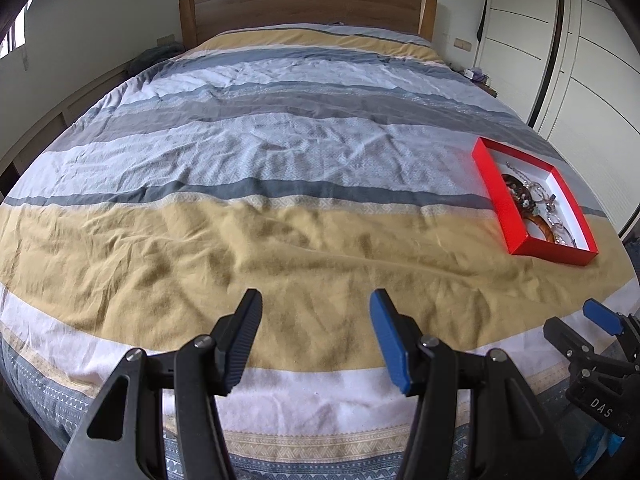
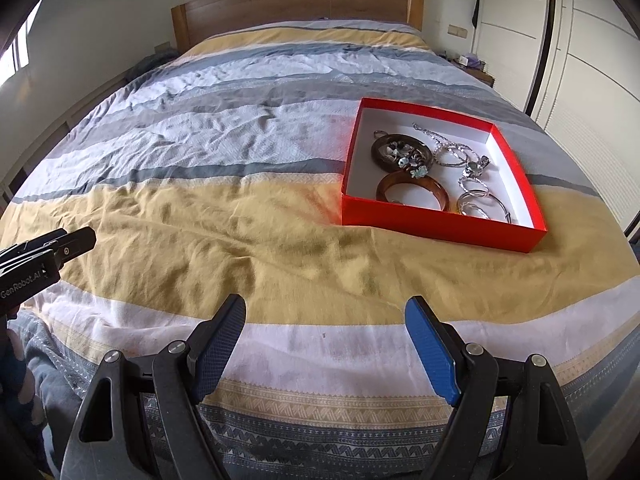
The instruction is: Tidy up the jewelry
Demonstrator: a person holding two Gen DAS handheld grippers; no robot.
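A red box [image 2: 440, 224] with a white inside lies on the bed, ahead and right of my right gripper [image 2: 326, 316]. In it lie a dark round flowered ornament [image 2: 402, 154], an amber bangle [image 2: 416, 192], silver bangles [image 2: 476, 200] and a silver chain [image 2: 432, 130]. The left wrist view shows the box [image 1: 500, 200] at the far right with the jewelry [image 1: 532, 204] inside. My left gripper [image 1: 316, 308] is open and empty above the yellow stripe. My right gripper is open and empty near the bed's front edge; it also shows in the left wrist view [image 1: 576, 324].
The striped quilt [image 2: 240, 208] covers the whole bed, wrinkled. A wooden headboard [image 2: 296, 4] stands at the far end. White wardrobe doors [image 2: 592, 60] run along the right side. A nightstand [image 2: 476, 68] with small items sits at the far right corner.
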